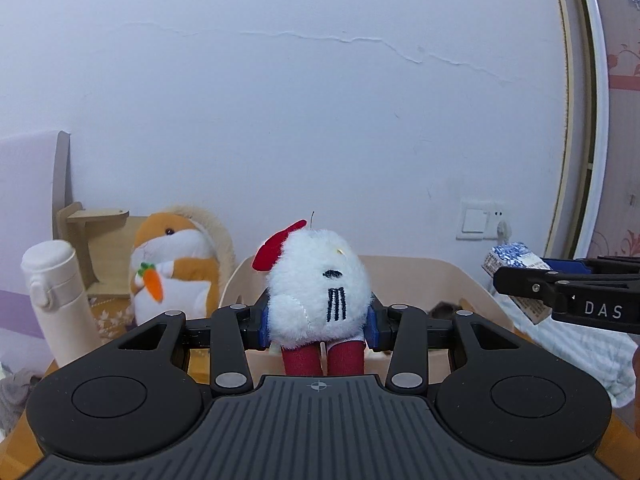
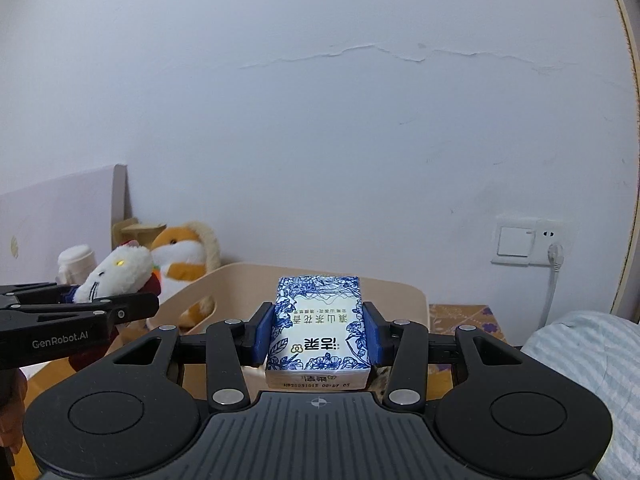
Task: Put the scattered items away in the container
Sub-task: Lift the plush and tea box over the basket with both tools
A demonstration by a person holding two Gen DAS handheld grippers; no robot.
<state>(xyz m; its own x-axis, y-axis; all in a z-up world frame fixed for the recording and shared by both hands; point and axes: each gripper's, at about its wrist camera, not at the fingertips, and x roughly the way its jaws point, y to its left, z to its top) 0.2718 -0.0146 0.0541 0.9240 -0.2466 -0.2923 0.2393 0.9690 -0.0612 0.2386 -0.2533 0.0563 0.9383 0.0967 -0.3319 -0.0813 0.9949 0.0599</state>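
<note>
My left gripper (image 1: 318, 322) is shut on a white plush toy (image 1: 320, 276) with a red bow and red legs, held above the near rim of a beige container (image 1: 420, 276). My right gripper (image 2: 318, 334) is shut on a blue-and-white tissue pack (image 2: 320, 320), held over the same container (image 2: 240, 280). The right gripper also shows at the right of the left wrist view (image 1: 520, 280) with the pack (image 1: 516, 258). The left gripper shows at the left of the right wrist view (image 2: 116, 300) with the white plush (image 2: 116, 276).
An orange-and-white hamster plush (image 1: 176, 264) with a carrot and a cream flask (image 1: 56, 292) stand left of the container, by a wooden stand (image 1: 92, 232). A striped cloth (image 2: 580, 344) lies at right. A wall switch and socket (image 2: 528, 244) sit behind.
</note>
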